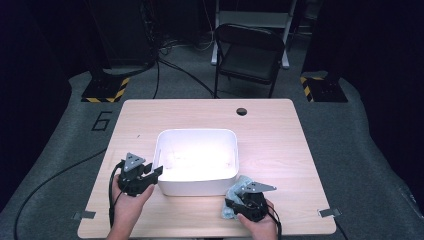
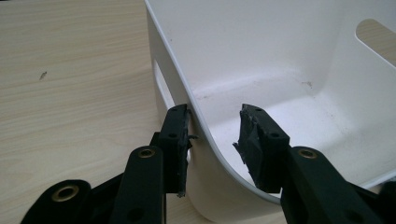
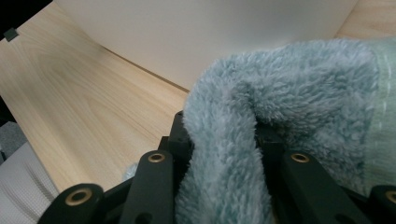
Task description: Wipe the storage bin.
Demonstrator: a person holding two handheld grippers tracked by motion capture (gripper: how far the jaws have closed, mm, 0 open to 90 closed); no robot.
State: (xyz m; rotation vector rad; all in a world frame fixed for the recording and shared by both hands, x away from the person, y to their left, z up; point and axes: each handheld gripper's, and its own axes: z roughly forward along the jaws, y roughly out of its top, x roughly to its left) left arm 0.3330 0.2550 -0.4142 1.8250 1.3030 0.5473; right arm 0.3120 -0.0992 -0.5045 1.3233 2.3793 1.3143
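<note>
Fluffy teal towel (image 3: 280, 116), soft, light and floppy, lies bunched on the worktop (image 1: 280, 135) at five o'clock of the white bin (image 1: 196, 187), pinched on a thick fold by my right fingers (image 1: 239, 203), while my left fingers (image 2: 219, 140) straddle the bin's near-left rim, half open.

Counted: one white bin (image 1: 196, 187), its rim between the left tongs' jaws; one blue fluffy cloth (image 3: 285, 107), pinched in the right tongs; two tongs; one folding chair (image 1: 248, 52) well beyond both.
</note>
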